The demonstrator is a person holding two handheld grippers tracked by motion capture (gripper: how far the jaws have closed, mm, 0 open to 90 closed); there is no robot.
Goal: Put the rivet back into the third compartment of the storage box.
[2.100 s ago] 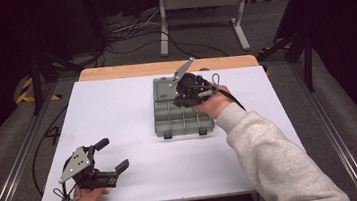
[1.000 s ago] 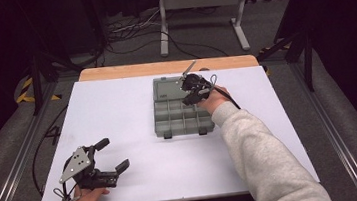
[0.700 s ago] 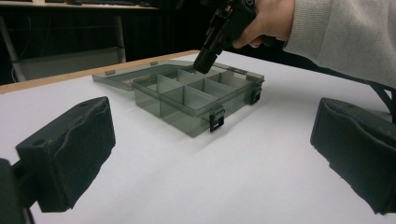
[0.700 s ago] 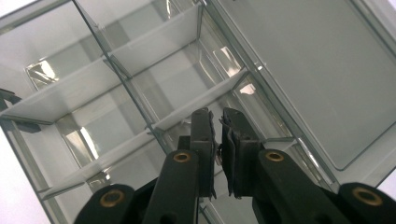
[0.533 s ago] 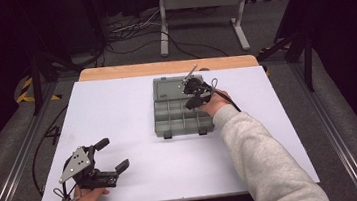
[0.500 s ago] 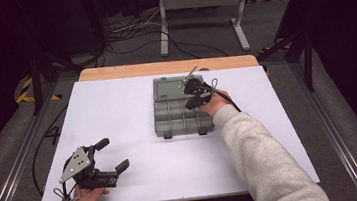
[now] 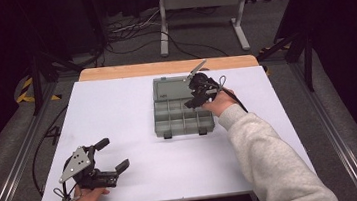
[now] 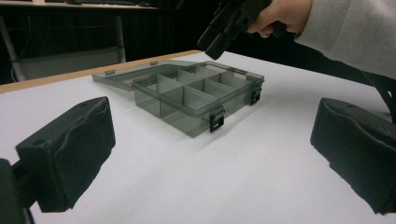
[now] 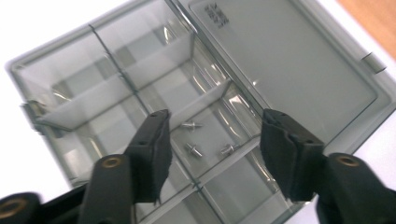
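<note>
Over the open organiser box (image 9: pixel 93 84), right gripper (image 9: pixel 212 140) jaws just opened, nothing between them, 3 screws (image 9: pixel 196 149) in the compartment below, left gripper (image 7: pixel 107 160) resting agape near the table (image 7: pixel 132 110) edge.

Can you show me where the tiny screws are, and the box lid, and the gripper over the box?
screws (image 9: pixel 194 150): right gripper view, middle screw's shank.
lid (image 9: pixel 285 79): right gripper view, flat panel's centre.
right gripper (image 9: pixel 212 140): right gripper view, gap midway between its fingertips.

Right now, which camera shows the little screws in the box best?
The right gripper view: three screws lie in one compartment of the box, seen close between the open jaws. The high view and the left gripper view show the box, but the screws are too small to make out.
</note>
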